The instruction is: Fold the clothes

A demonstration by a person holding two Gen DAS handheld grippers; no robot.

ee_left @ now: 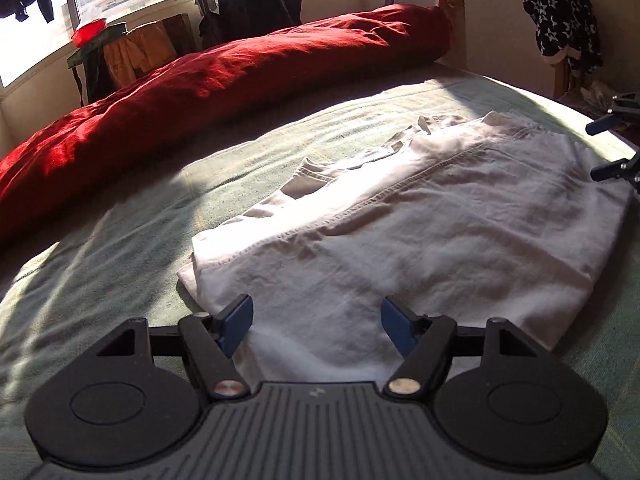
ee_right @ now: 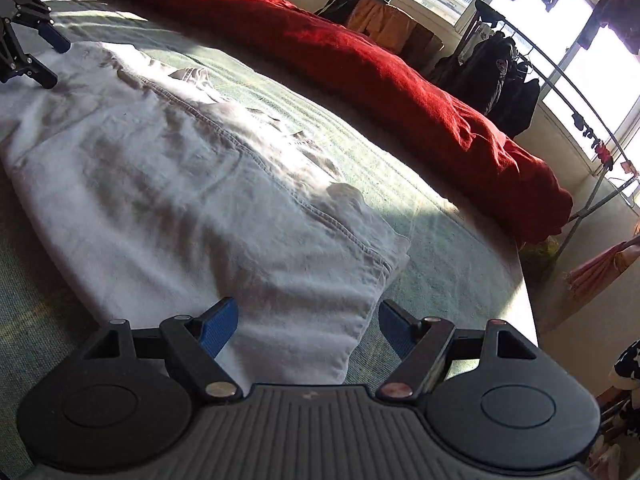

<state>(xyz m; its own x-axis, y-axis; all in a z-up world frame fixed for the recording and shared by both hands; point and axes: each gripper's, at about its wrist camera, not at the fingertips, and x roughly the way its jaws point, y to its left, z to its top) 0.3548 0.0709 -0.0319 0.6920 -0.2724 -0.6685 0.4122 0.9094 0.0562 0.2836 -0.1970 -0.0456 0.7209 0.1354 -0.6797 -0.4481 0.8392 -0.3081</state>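
Observation:
White trousers (ee_left: 420, 220) (ee_right: 180, 184) lie folded lengthwise and flat on the green bed sheet (ee_left: 120, 248) (ee_right: 440, 248), their stitched seam running along the top. My left gripper (ee_left: 317, 320) hovers open over one short end, the cloth showing between its blue pads (ee_left: 240, 320) without being pinched. My right gripper (ee_right: 308, 324) stands open above the opposite end, near its corner. Each gripper also shows at the edge of the other's view: the right gripper (ee_left: 610, 148) and the left gripper (ee_right: 48, 58), both with fingers apart.
A rolled red duvet (ee_left: 240, 76) (ee_right: 400, 80) lies along the far side of the bed. Behind it stand a rack of dark clothes (ee_right: 500, 72), a red bowl (ee_left: 90, 32) and windows. A star-patterned cloth (ee_left: 560, 16) hangs by the wall. The bed's edge (ee_right: 528, 304) drops off at right.

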